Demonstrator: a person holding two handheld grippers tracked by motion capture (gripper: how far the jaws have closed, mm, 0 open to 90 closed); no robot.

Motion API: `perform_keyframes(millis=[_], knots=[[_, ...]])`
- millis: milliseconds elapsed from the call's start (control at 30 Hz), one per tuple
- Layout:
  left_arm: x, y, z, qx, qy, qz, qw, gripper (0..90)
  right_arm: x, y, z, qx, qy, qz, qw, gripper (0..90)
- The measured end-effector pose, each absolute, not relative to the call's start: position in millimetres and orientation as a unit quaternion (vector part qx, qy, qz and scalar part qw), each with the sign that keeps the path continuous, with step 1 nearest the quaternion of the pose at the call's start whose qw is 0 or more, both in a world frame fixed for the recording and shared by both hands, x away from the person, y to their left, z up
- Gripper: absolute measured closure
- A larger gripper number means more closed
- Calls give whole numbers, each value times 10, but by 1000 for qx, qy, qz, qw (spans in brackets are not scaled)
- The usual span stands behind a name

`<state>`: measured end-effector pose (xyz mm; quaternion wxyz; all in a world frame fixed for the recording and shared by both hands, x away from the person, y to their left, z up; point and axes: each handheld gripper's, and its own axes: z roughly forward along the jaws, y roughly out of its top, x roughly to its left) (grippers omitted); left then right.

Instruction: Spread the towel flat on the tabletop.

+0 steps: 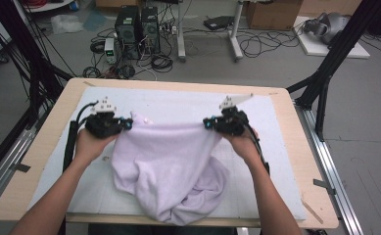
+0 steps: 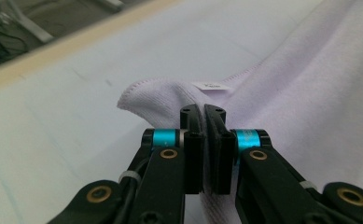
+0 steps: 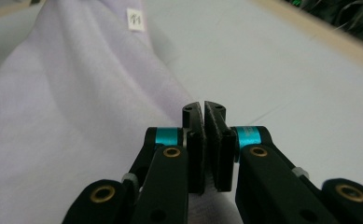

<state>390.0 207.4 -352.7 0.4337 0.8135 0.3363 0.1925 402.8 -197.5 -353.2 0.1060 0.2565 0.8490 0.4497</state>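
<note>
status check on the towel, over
Left gripper and right gripper both shut on the lilac towel's top edge. Towel stretched between them, lower part bunched on the white mat. Nothing in the way.

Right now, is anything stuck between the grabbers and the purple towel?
No. The left gripper and the right gripper are both shut right on the towel, with its cloth pinched between the jaws.

A light wooden rectangular table (image 1: 296,142) is being covered by a white rectangular mat (image 1: 178,105). The lower folds of a pale lilac terry towel (image 1: 171,171) are being rested on the mat.
</note>
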Motion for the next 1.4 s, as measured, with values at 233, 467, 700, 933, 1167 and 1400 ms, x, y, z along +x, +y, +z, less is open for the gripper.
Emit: perform_keyframes(millis=[233,467,700,933,1167,1400], knots=[[4500,1936,-3250,789,384,218,428,645,4749,-1978,-3145,312,836,410,189,650],[4284,2024,-3694,803,373,177,431,620,4537,-2022,-3533,304,844,422,134,584],[3872,2085,-3860,810,343,168,445,588,3952,-2106,-3633,263,836,468,111,559],[3502,2082,-3950,818,313,152,458,534,3453,-2150,-3803,230,837,488,91,548],[3207,2066,-4051,823,293,138,467,497,3177,-2174,-3936,216,840,490,83,541],[2955,2022,-4153,832,276,130,463,467,2982,-2163,-4049,204,841,495,74,529]])
